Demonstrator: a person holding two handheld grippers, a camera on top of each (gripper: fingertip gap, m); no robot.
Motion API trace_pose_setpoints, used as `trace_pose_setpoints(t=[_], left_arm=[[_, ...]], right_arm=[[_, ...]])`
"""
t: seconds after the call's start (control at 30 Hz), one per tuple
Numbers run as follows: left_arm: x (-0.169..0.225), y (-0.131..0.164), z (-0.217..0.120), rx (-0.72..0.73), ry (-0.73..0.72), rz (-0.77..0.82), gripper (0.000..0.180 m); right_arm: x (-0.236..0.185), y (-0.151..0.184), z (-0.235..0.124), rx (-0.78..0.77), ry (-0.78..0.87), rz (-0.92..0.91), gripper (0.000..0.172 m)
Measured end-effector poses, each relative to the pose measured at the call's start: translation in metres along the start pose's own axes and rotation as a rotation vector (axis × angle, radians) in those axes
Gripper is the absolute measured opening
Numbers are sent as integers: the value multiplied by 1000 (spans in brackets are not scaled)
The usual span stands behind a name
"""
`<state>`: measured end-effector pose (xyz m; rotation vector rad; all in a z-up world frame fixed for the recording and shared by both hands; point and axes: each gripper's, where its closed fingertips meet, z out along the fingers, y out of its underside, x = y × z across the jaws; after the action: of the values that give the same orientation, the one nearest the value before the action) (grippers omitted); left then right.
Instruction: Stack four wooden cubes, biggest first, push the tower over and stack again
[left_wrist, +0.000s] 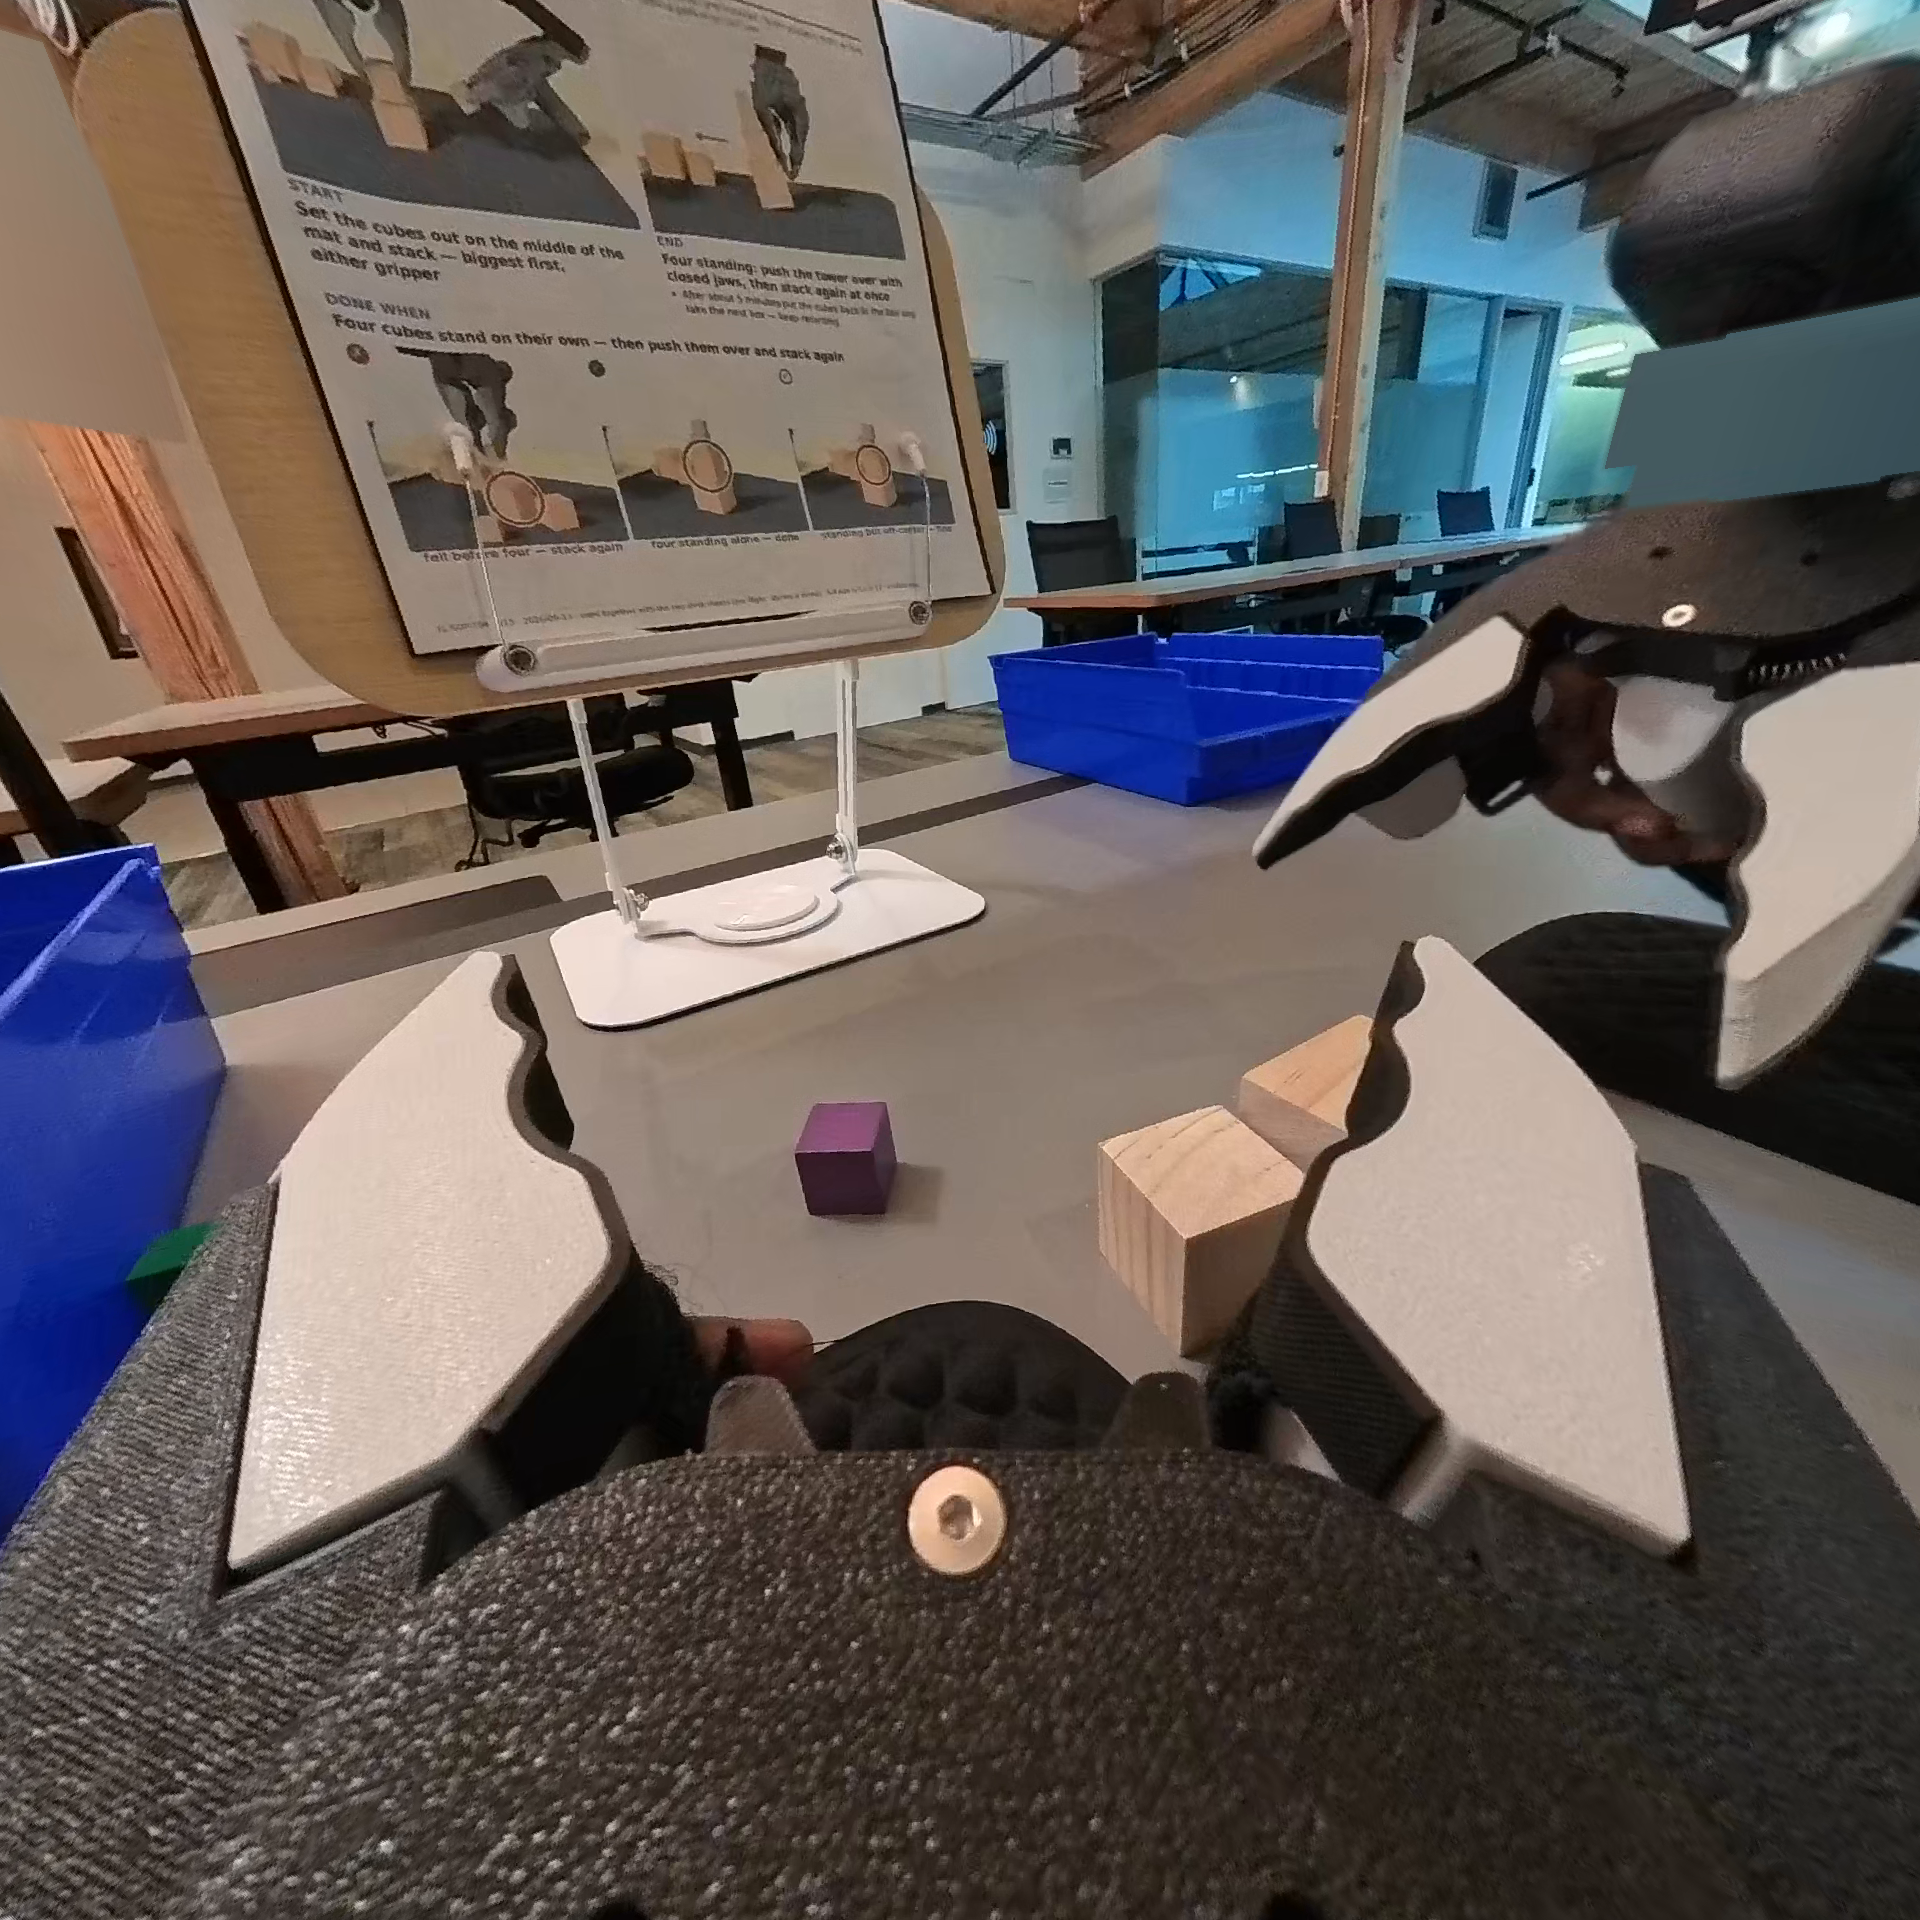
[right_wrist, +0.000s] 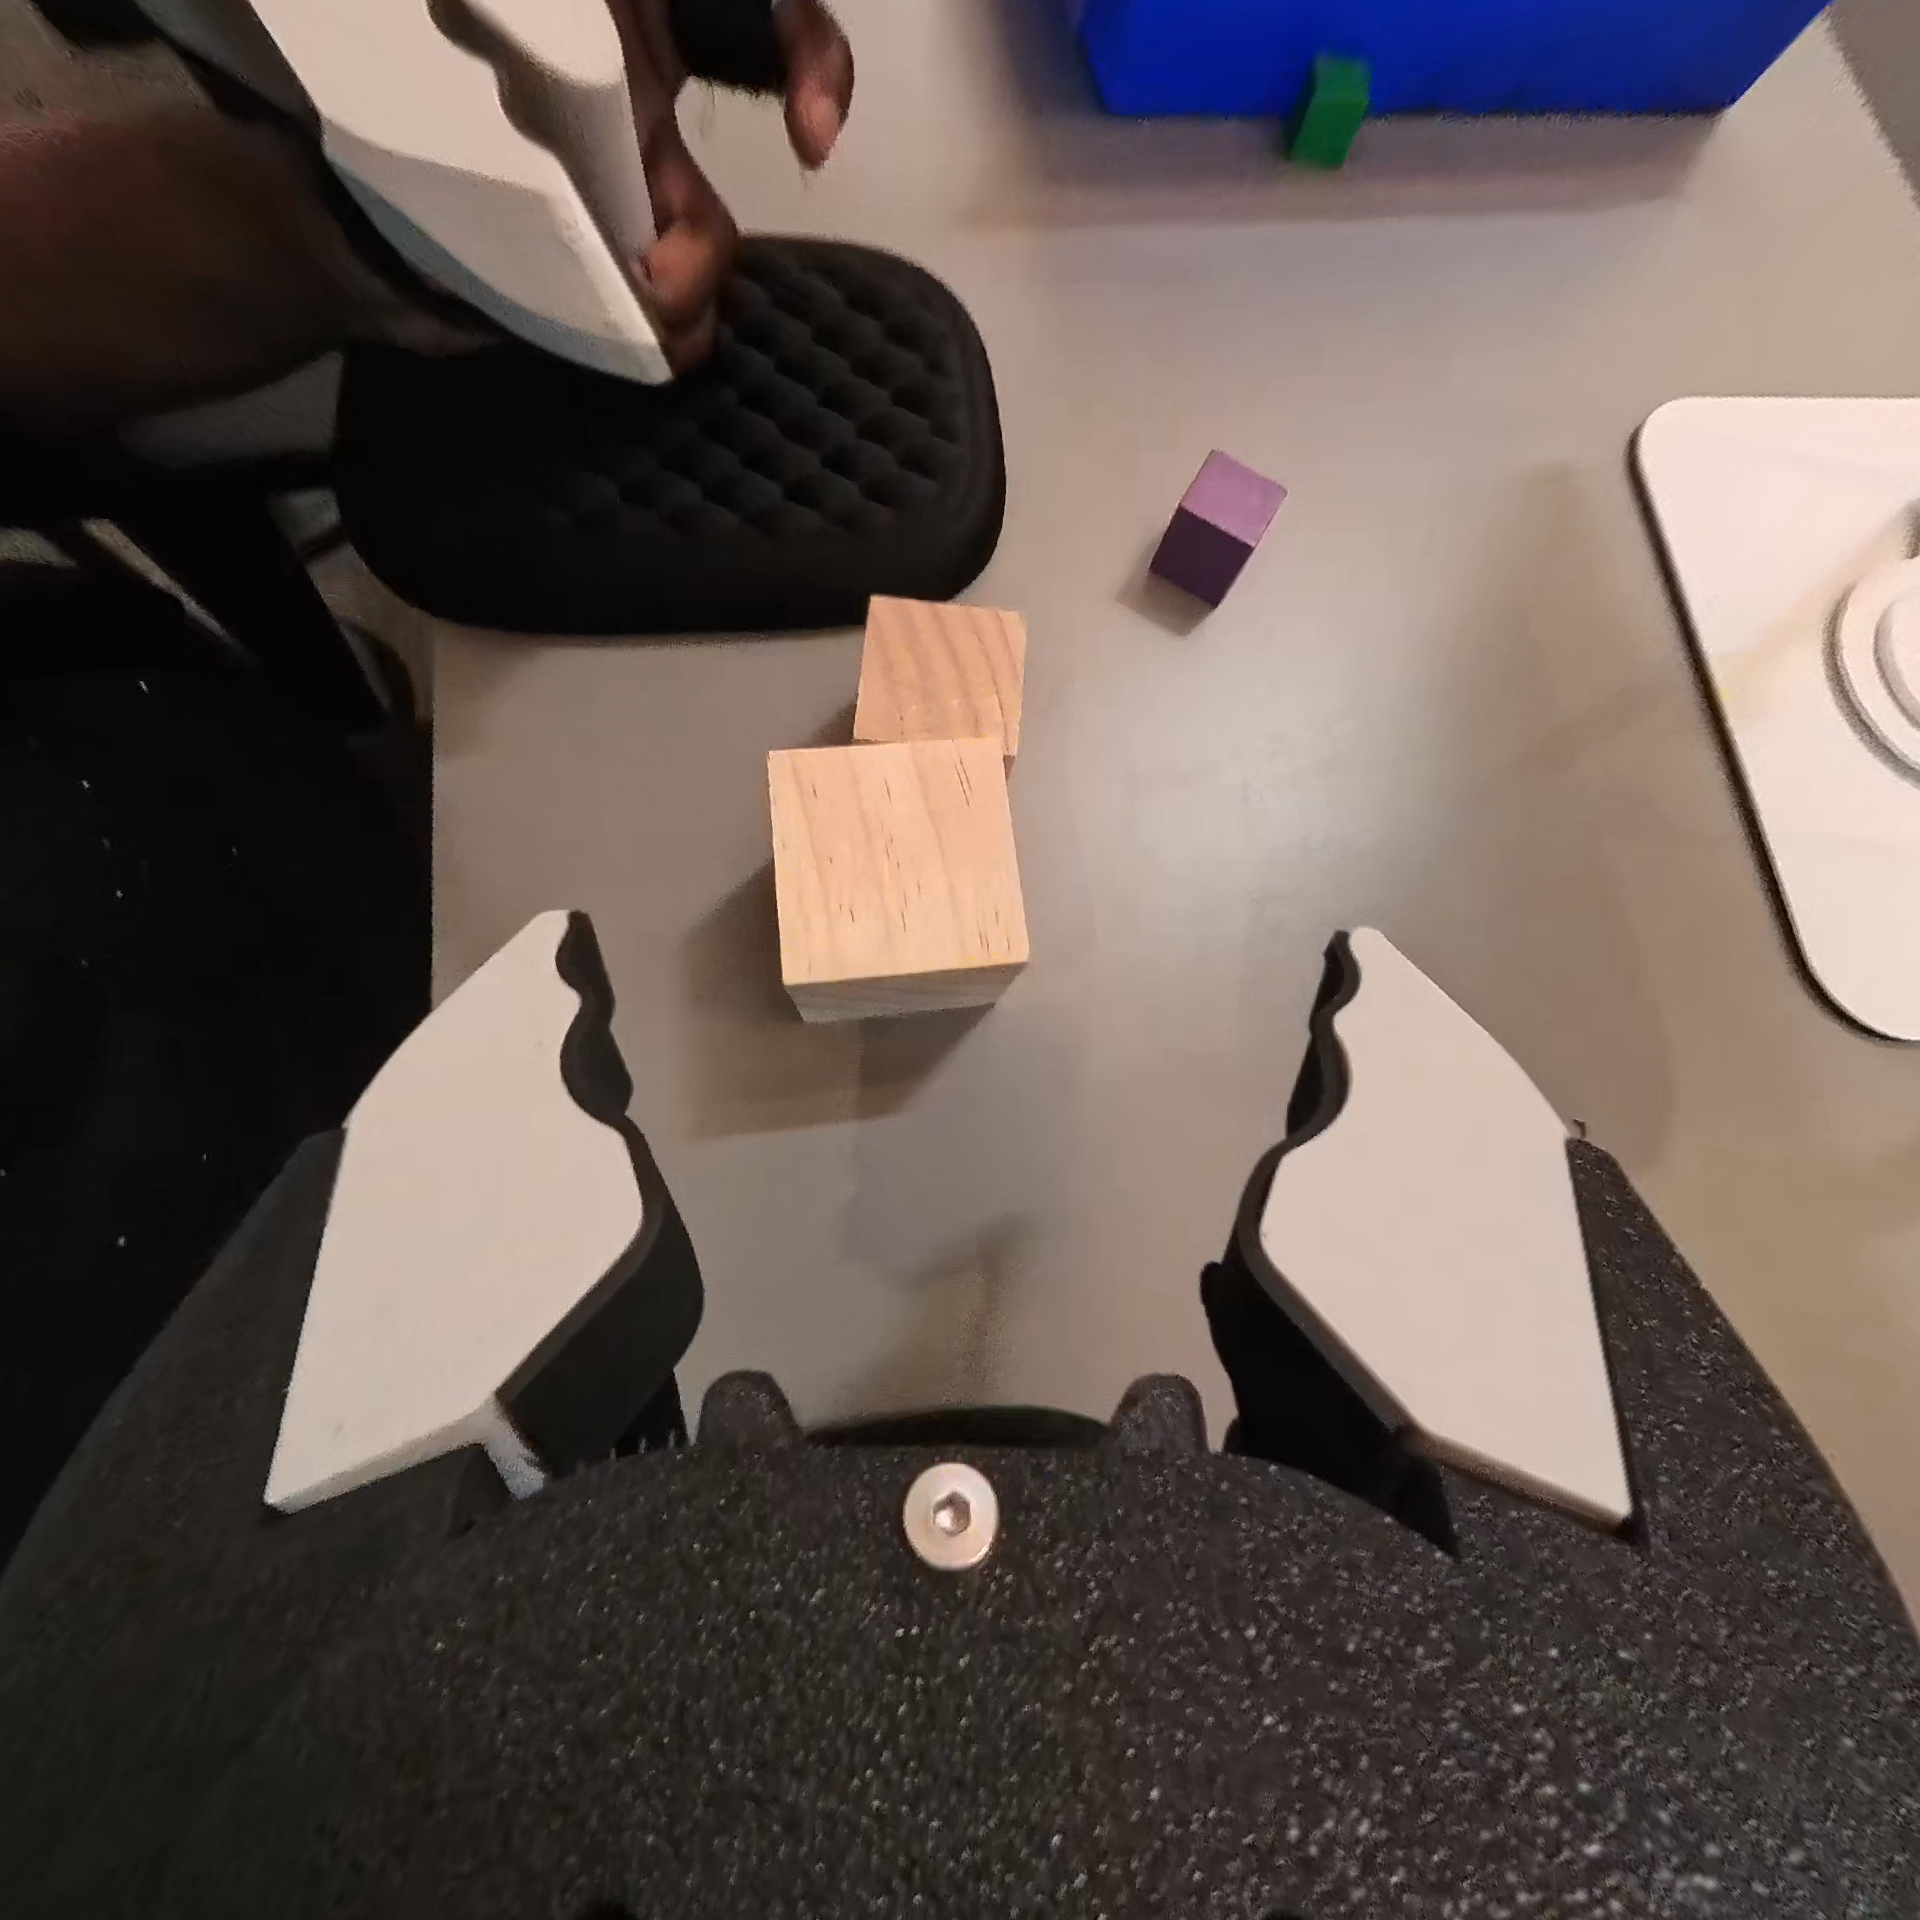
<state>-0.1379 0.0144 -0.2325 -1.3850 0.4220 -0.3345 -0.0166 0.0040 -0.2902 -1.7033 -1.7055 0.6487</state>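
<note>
Grey tabletop (right_wrist: 1299, 831) carries two pale wooden cubes that touch each other: a larger wooden cube (right_wrist: 894, 868) and, just behind it in the right wrist view, a smaller wooden cube (right_wrist: 940, 670). A purple cube (right_wrist: 1216, 525) sits apart from them, toward the white stand base (right_wrist: 1766, 675).

The right tool (right_wrist: 961, 935) hangs above the tabletop with its fingers spread wide and nothing between them; the larger wooden cube lies just ahead of its fingertips, nearer the left one.

The left tool (left_wrist: 951, 961) is also spread wide and bare. The purple cube (left_wrist: 844, 1158) lies on the tabletop between its fingers, untouched, and the larger wooden cube (left_wrist: 1184, 1226) shows just beside its right finger.

A black padded mat (right_wrist: 665, 457) lies at the tabletop edge; a green block (right_wrist: 1325, 109) stands against a blue bin (right_wrist: 1455, 52).
</note>
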Motion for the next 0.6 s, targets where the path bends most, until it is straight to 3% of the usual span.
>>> trace_pose_setpoints(t=[0.2, 0.33, 0.53, 0.6], left_arm=[[3, 0, 0, -3, 19, 12, 146], [5, 0, 0, -4, 22, 24, 145], [6, 0, 0, -3, 32, 21, 145], [6, 0, 0, -2, 29, 22, 144]], right_arm=[[-4, -5, 18, -189, -50, -67, 117], [-9, 4, 32, -289, -114, -44, 87], [-14, 24, 42, -446, -154, 13, 81], [-16, 27, 45, -474, -166, 18, 60]])
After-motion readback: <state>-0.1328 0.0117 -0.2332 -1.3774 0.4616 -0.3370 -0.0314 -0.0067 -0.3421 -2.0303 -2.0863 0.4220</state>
